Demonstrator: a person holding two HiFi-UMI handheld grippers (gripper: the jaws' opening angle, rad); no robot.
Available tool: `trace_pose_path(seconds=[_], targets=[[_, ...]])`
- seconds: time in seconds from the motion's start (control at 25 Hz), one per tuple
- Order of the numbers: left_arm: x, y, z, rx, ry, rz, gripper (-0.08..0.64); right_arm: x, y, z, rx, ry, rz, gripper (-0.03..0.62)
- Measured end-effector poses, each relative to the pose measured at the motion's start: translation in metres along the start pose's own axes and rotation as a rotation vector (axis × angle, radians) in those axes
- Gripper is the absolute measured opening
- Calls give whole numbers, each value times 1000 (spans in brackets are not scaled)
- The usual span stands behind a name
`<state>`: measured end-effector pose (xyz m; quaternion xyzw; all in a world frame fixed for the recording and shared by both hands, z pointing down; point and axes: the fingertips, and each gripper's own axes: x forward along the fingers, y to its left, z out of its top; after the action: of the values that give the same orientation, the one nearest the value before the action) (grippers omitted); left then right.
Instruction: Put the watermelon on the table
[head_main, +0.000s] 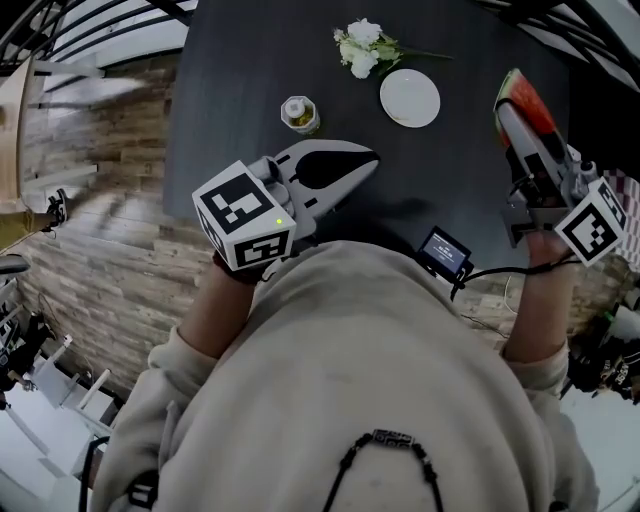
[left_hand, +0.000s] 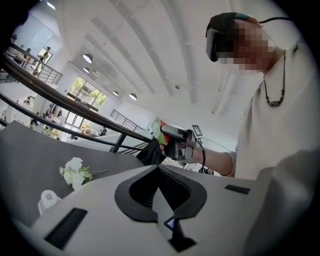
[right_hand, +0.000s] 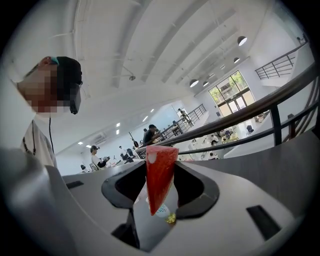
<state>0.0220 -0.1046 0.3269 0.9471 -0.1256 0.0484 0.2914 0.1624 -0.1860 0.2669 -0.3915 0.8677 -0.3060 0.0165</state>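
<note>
Beige sweatshirt (head_main: 380, 380) fills the bottom of the head view, and both arms reach out from it. At the left, the left gripper (head_main: 370, 158) has its jaws drawn together with nothing between them. It hovers over the near part of the dark table (head_main: 240, 60). At the right, the right gripper (head_main: 512, 120) is clamped on the watermelon (head_main: 530, 100), a red wedge with a green rind. The wedge is in the air, off to the right of the white plate (head_main: 410, 97), over the table's right side.

White flowers (head_main: 365, 45) lie just beyond the plate, and a small jar (head_main: 299, 114) stands to its left. Nearer the person than the plate, a small black device (head_main: 445, 252) with a lit screen sits at the table's edge. Wood-patterned flooring (head_main: 100, 200) shows left of the table.

Each gripper's cube carries black-and-white square markers. The print on the device's screen and on the jar is too small to read.

Only the gripper views show the room above: a high white ceiling with round lamps (left_hand: 87, 58), tall windows (right_hand: 227, 92) and dark railings (left_hand: 60, 95). The left gripper view looks across at the other gripper and its wedge. The right gripper view shows the wedge standing between its own jaws, with people far behind the rail.
</note>
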Motion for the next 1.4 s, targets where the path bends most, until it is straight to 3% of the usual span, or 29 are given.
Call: trace_pose_path(seconds=[1.04,1.4], targets=[[-33,22,-28,-98,-24,147,-3,70,-80,-79,27,202,-31,187],[-39,27,-36,-131,-27,175,-3,84,-122,-114,101,262,-85,187]])
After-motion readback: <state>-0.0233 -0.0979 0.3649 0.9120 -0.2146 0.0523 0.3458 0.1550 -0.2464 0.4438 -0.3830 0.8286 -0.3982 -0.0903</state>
